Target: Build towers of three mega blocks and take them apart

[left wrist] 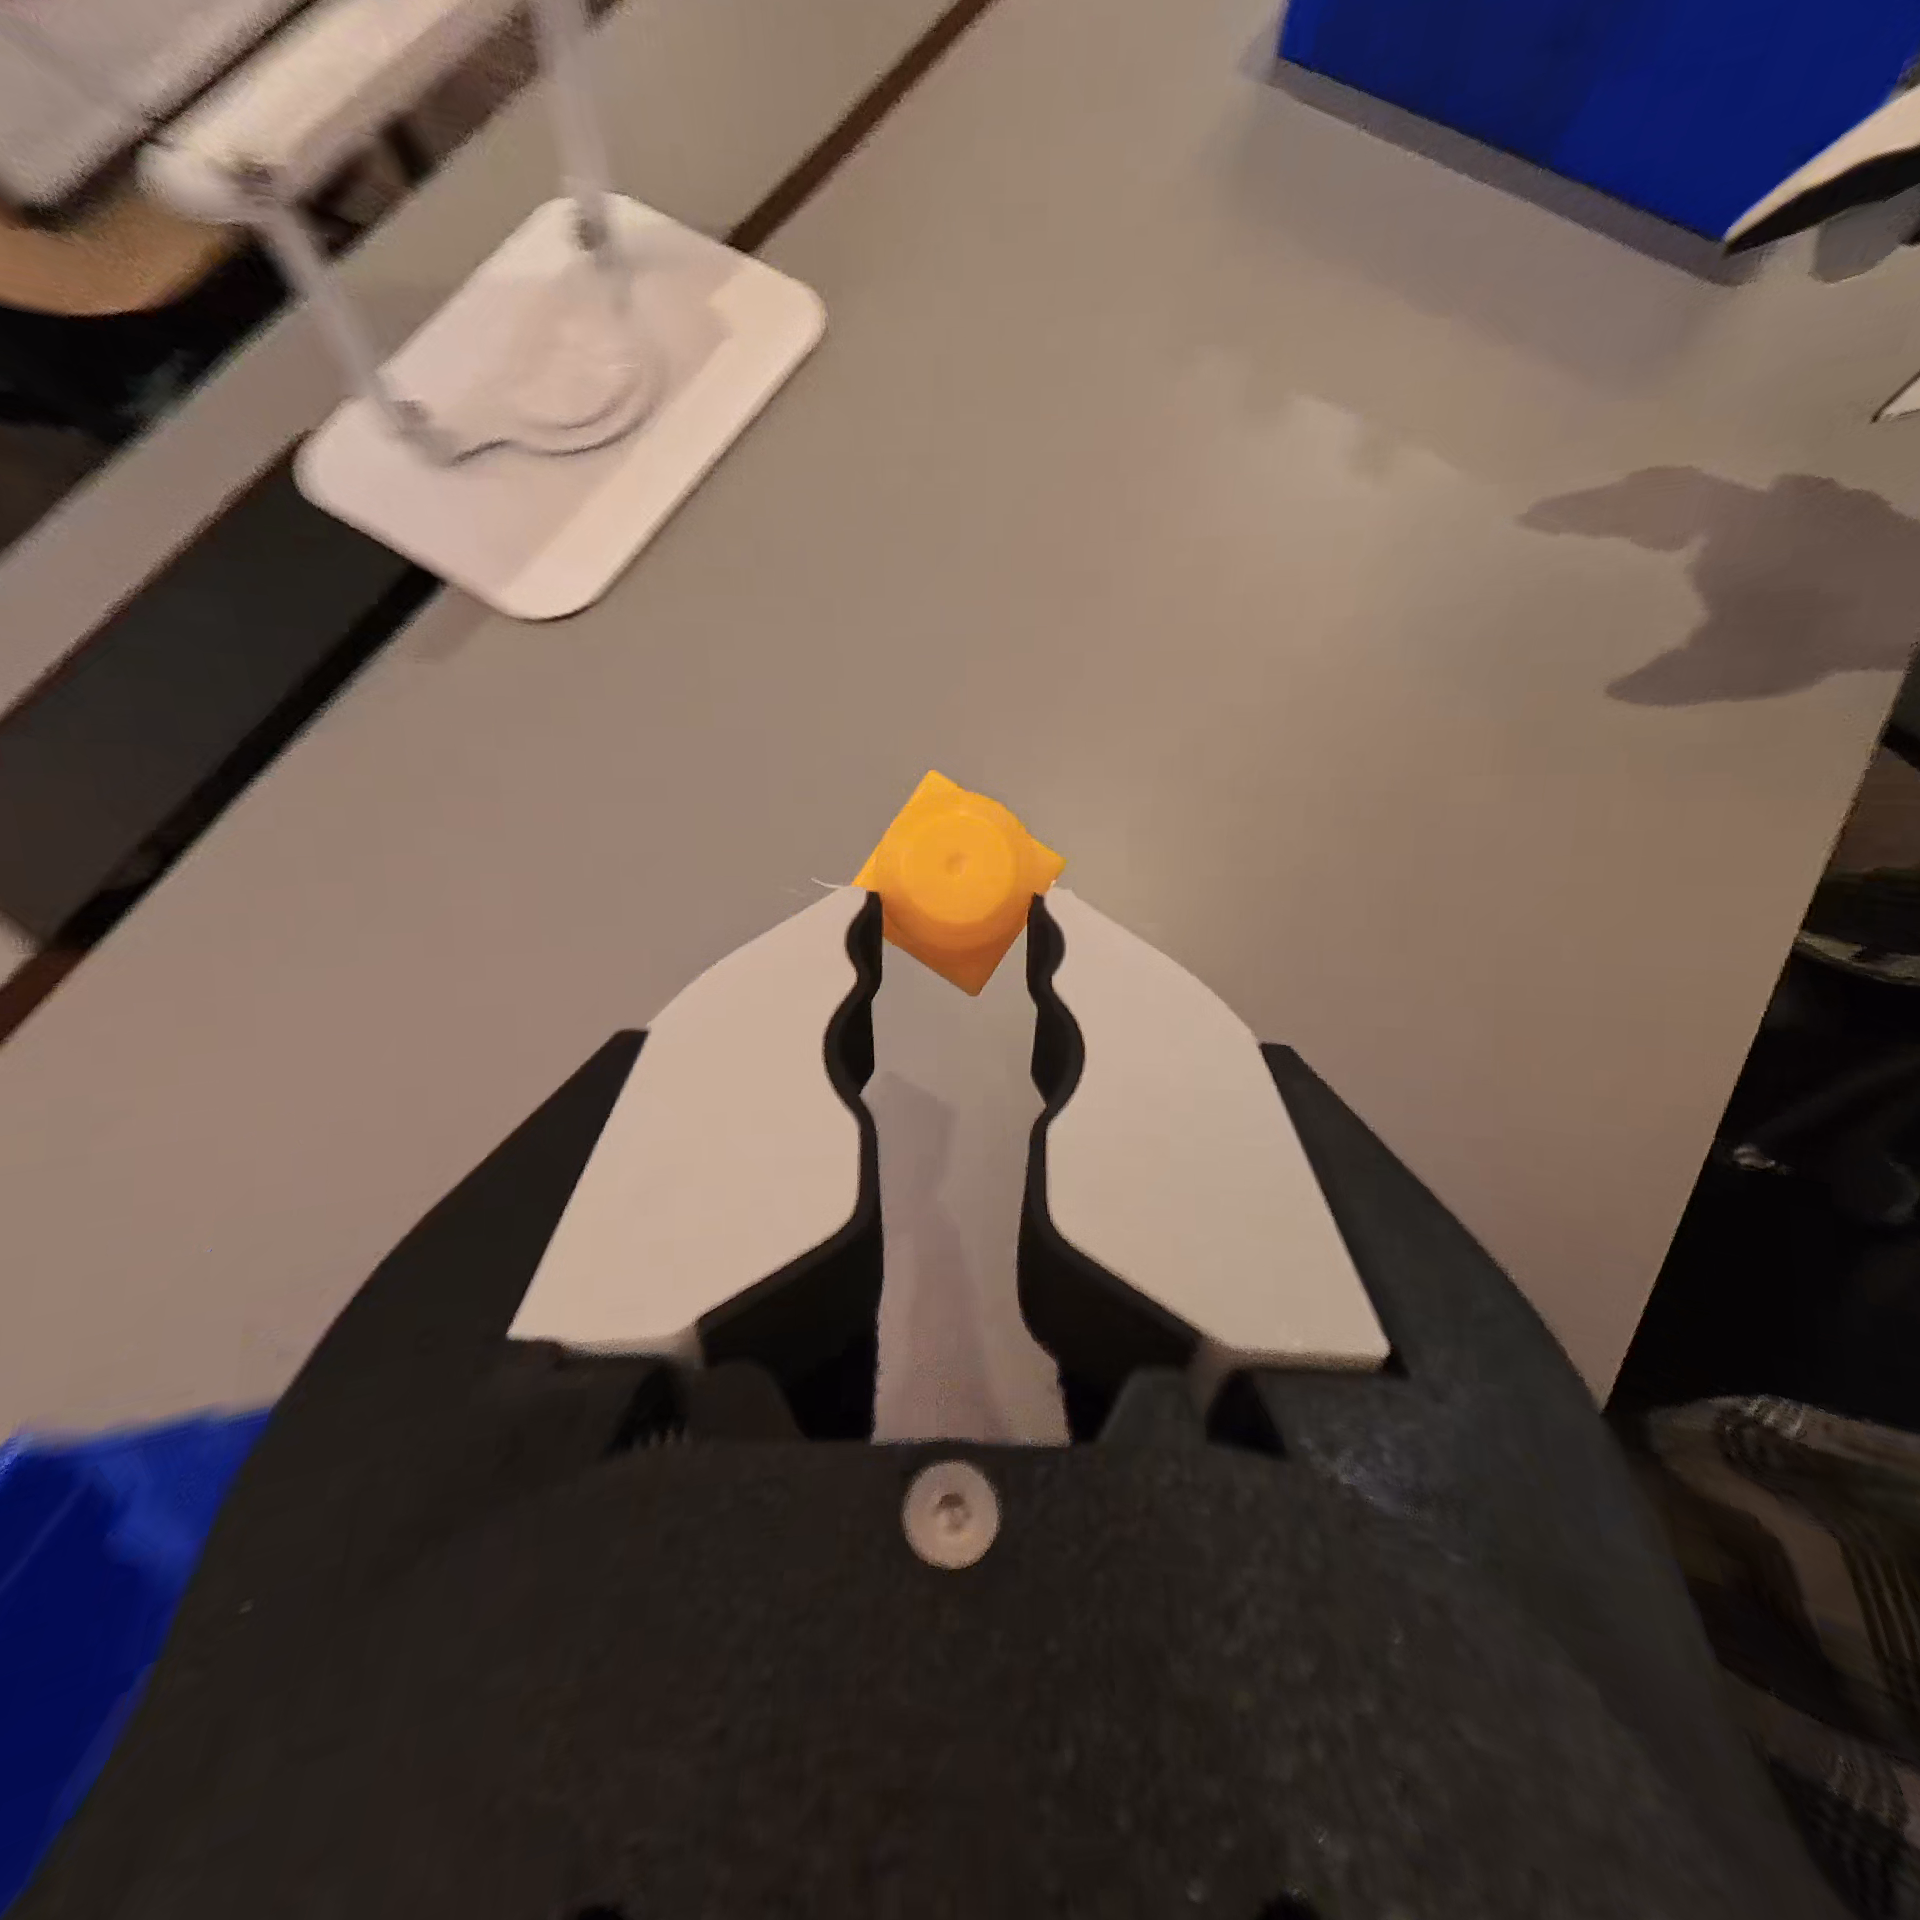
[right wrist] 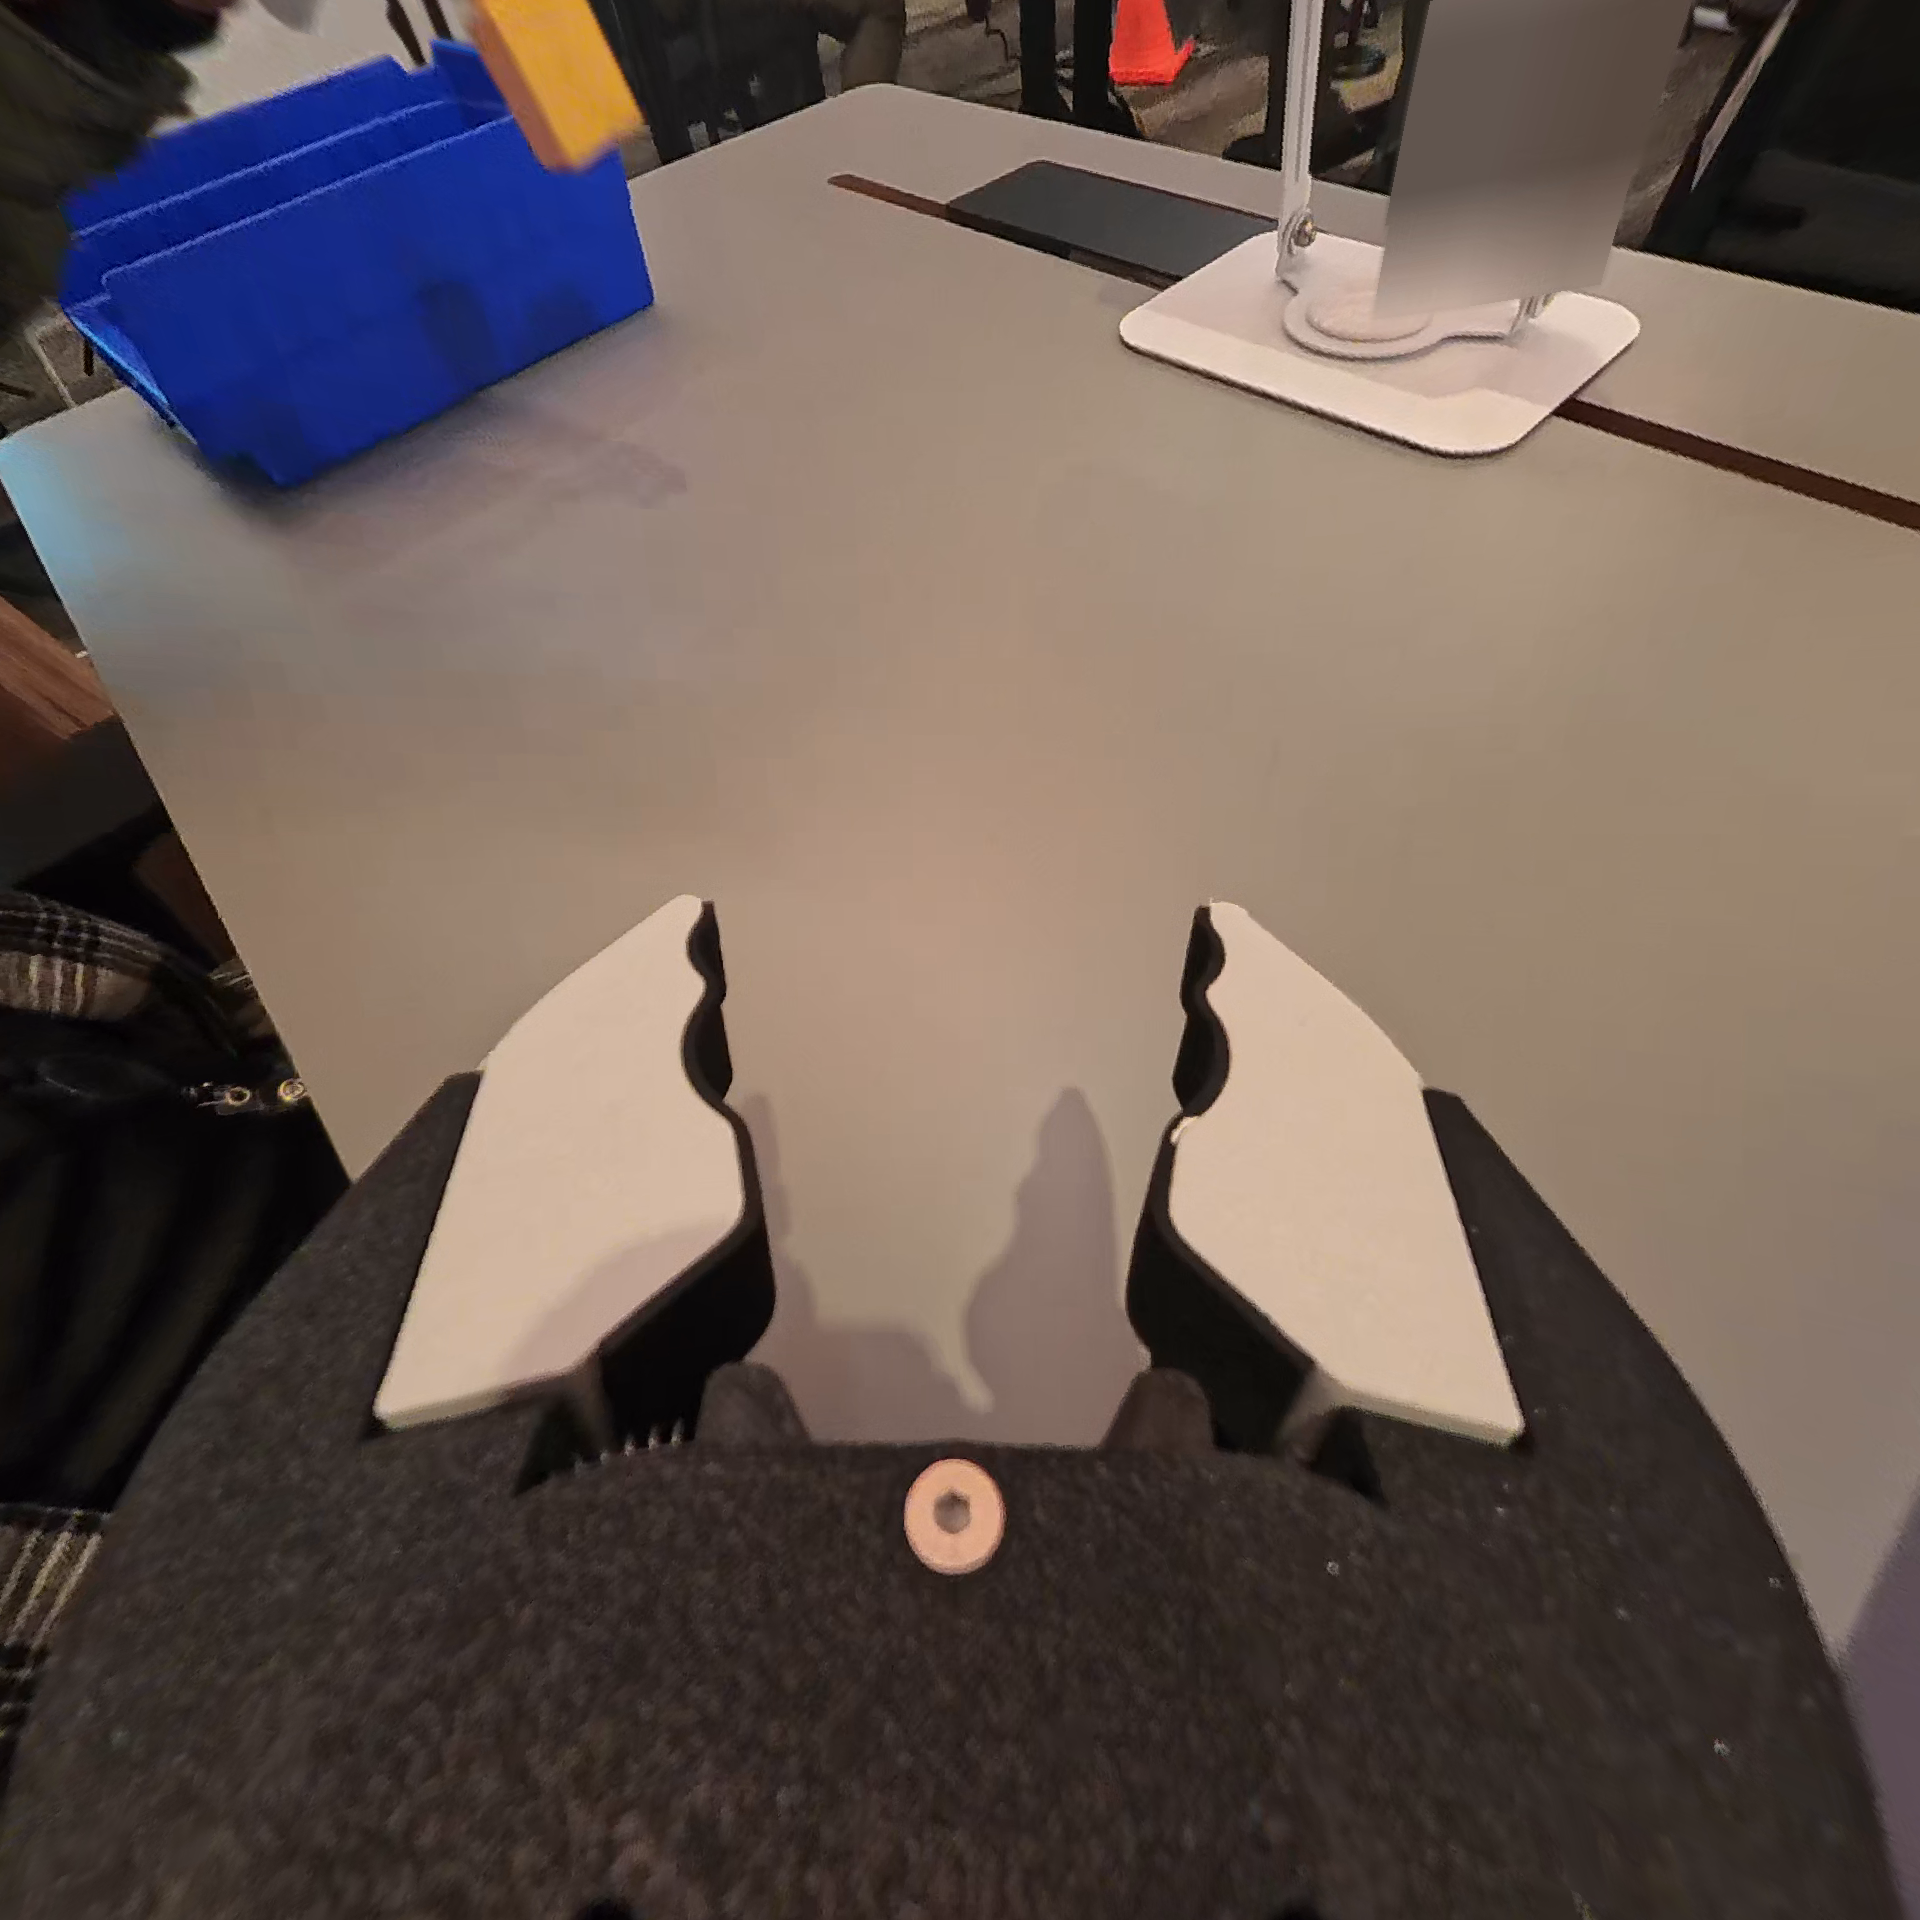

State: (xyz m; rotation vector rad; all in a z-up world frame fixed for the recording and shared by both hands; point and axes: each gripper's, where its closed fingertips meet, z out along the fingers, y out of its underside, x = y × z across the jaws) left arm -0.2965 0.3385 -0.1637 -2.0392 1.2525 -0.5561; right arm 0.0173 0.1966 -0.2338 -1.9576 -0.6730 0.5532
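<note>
The left claw [left wrist: 954, 902] pinches an orange mega block [left wrist: 958, 878] at its tips, held up over the grey bench [left wrist: 1247, 623]. The bench edge runs close on its right. Ahead to its left stands a white stand base [left wrist: 582, 436]. The right claw [right wrist: 956, 914] is wide open and holds nothing, with bare bench ahead. Far off to its left sits a blue bin [right wrist: 353, 301], maybe with a blurry yellow block [right wrist: 566, 78] above it.

Left gripper [left wrist: 954, 902] clamped, right gripper [right wrist: 956, 906] agape
</note>
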